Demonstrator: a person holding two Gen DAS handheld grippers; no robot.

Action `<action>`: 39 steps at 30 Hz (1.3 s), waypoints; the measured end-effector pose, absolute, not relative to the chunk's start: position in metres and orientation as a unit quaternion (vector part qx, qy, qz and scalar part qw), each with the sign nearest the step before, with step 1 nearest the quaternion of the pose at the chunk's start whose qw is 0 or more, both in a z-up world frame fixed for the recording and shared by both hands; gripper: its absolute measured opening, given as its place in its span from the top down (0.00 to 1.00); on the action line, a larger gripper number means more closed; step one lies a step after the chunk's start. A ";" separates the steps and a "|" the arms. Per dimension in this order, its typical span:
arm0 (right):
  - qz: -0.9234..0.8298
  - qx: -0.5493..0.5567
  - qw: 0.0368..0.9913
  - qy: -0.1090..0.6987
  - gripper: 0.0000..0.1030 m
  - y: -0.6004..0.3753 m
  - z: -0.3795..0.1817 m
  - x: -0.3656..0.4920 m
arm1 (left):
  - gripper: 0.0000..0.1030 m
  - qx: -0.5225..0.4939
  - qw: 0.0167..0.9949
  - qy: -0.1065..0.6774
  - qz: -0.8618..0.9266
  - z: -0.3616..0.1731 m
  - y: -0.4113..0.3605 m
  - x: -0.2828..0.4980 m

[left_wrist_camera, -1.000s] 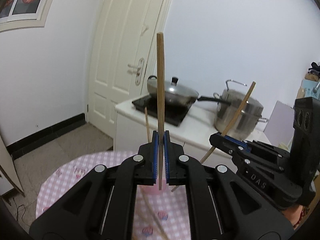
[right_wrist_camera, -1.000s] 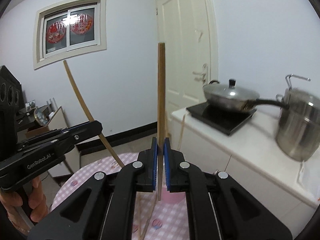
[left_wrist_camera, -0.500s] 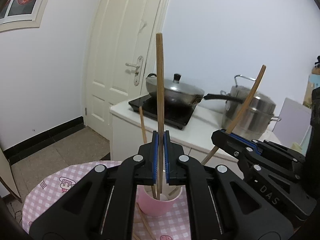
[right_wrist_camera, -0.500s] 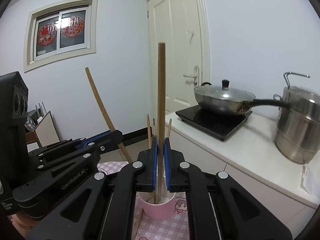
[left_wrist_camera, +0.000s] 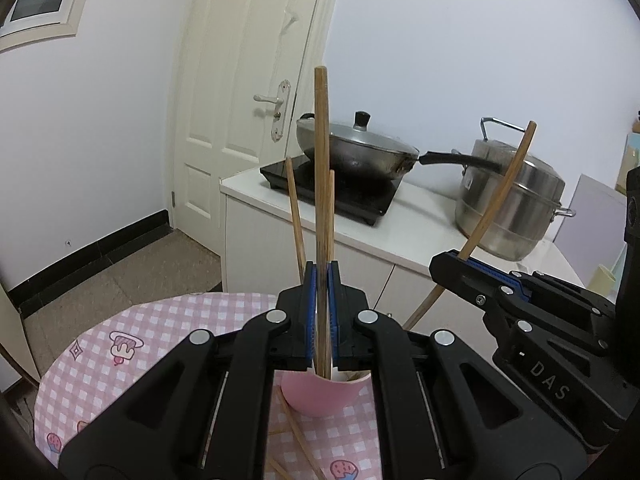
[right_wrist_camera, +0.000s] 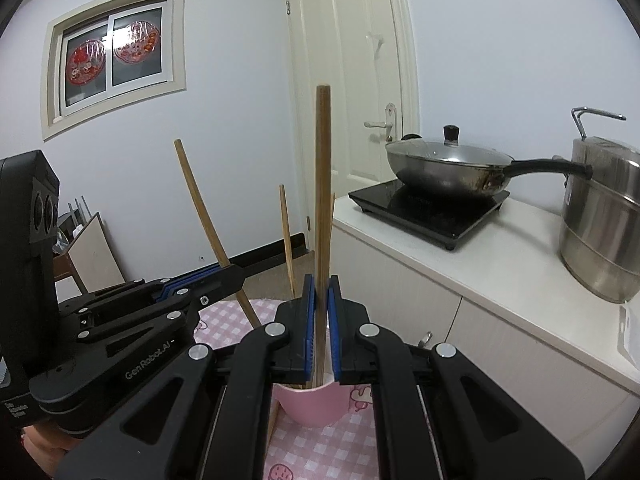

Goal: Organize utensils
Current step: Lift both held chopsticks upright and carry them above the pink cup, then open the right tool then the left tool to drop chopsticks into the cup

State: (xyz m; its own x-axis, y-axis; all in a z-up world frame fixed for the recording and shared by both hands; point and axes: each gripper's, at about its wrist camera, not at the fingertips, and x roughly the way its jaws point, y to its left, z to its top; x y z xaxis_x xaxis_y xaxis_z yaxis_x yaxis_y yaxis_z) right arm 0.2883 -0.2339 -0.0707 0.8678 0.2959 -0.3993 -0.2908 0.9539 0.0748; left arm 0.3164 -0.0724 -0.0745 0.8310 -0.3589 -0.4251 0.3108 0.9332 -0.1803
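Chopsticks, one clamped upright between the closed fingers of each gripper (left gripper [left_wrist_camera: 322,312], right gripper [right_wrist_camera: 321,320]), hang with lower tips at the pink cup [left_wrist_camera: 320,398] just below: light, stiff, smooth wood, best pinched near mid-length lest it pivot.

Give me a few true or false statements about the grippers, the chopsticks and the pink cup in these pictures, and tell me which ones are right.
1. The left gripper is shut on a chopstick held upright. True.
2. The right gripper is open and holds nothing. False: it is shut on a chopstick.
3. The pink cup already has chopsticks standing in it. True.
4. The pink cup lies tipped on its side. False: it stands upright on the checked tablecloth.
5. The lidded pan sits on the floor. False: it is on the black cooktop.
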 end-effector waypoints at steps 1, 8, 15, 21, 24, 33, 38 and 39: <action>0.151 0.007 0.966 0.209 0.95 -0.235 -0.072 0.289 | 0.94 -0.052 0.954 0.236 -0.176 -0.076 -0.072 0.317; 0.148 0.011 0.963 0.226 0.95 -0.234 -0.083 0.288 | 0.94 -0.043 0.946 0.260 -0.188 -0.088 -0.075 0.318; 0.145 0.020 0.958 0.246 0.95 -0.236 -0.092 0.289 | 0.94 -0.035 0.943 0.271 -0.192 -0.093 -0.078 0.315; 0.144 0.030 0.957 0.251 0.94 -0.242 -0.093 0.285 | 0.93 -0.035 0.940 0.282 -0.187 -0.093 -0.077 0.311; 0.143 0.032 0.957 0.250 0.94 -0.243 -0.090 0.282 | 0.93 -0.035 0.940 0.285 -0.185 -0.092 -0.076 0.309; 0.144 0.038 0.960 0.236 0.75 -0.247 -0.073 0.261 | 0.93 -0.039 0.938 0.287 -0.188 -0.079 -0.075 0.294; 0.146 0.040 0.962 0.225 0.71 -0.249 -0.063 0.246 | 0.93 -0.042 0.939 0.287 -0.184 -0.073 -0.068 0.280; 0.147 0.040 0.963 0.224 0.70 -0.249 -0.062 0.242 | 0.93 -0.043 0.939 0.287 -0.183 -0.072 -0.067 0.277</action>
